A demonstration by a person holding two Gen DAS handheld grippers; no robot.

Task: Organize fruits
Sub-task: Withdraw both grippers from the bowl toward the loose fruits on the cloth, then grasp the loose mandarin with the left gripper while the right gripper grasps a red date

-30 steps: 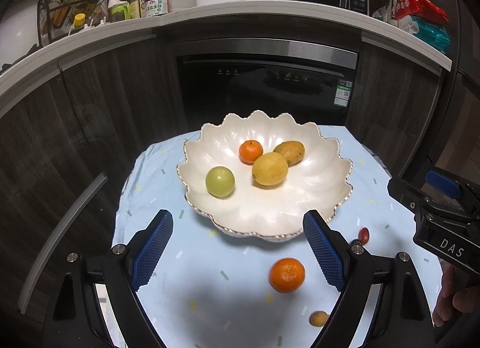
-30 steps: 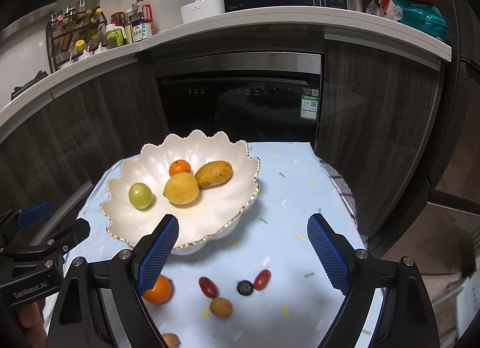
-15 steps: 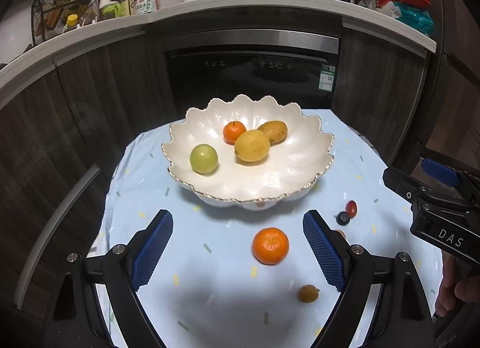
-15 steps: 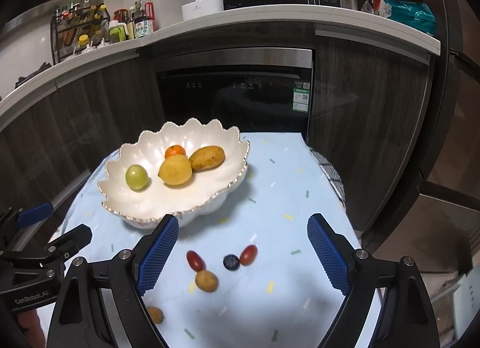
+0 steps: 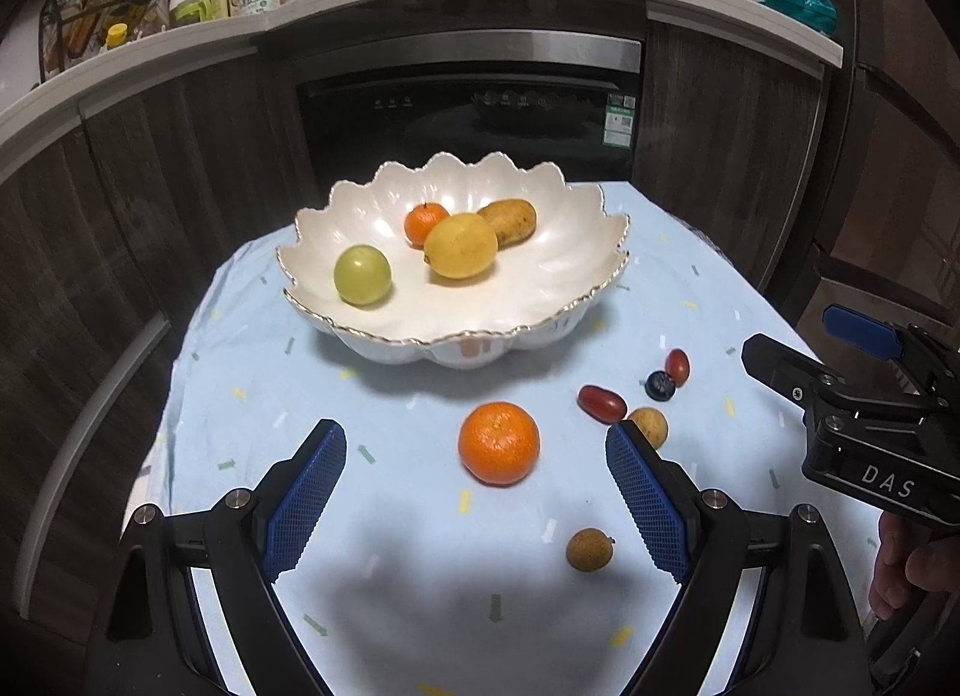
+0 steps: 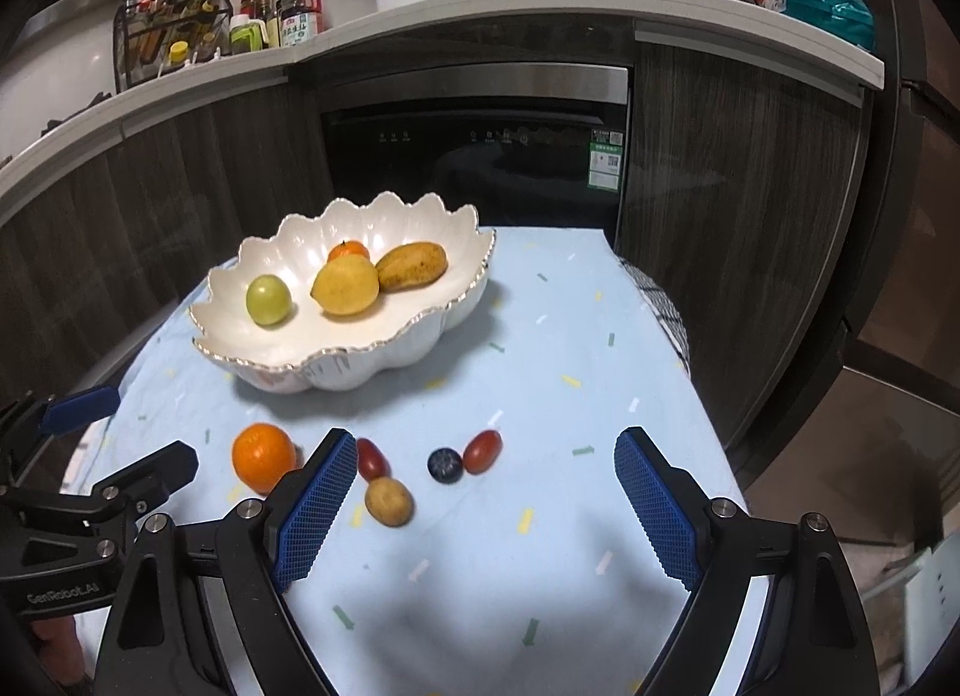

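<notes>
Bowl: a white scalloped bowl [image 5: 384,330] with a gilt rim stands at the centre of the left wrist view, on a pale blue tablecloth [image 5: 420,606] speckled with small dashes.
Bowl contents: a green round fruit [image 5: 362,275] at the left; a lemon [image 5: 461,245] in the middle; a small orange [image 5: 425,223] behind it, touching; a brownish oval fruit [image 5: 509,222] at the right, also against the lemon.
Loose fruit on the cloth: a mandarin [image 5: 498,443], two red grape tomatoes [image 5: 601,403] [image 5: 677,366], a blueberry [image 5: 659,385] and two small tan round fruits [image 5: 649,426] [image 5: 590,549], all below and right of the bowl.
Left gripper [image 5: 476,507]: jaws spread wide, nothing between the pads; the mandarin sits just above the gap, nearer the right-hand finger, untouched.
Right gripper [image 6: 485,507]: jaws spread wide and empty; in its own view the blueberry [image 6: 445,464] and one tomato [image 6: 482,452] lie just above the gap, a tan fruit [image 6: 389,501] beside the left-hand finger.
Person: fingers of a hand [image 5: 909,567] show at the lower right edge of the left wrist view.
</notes>
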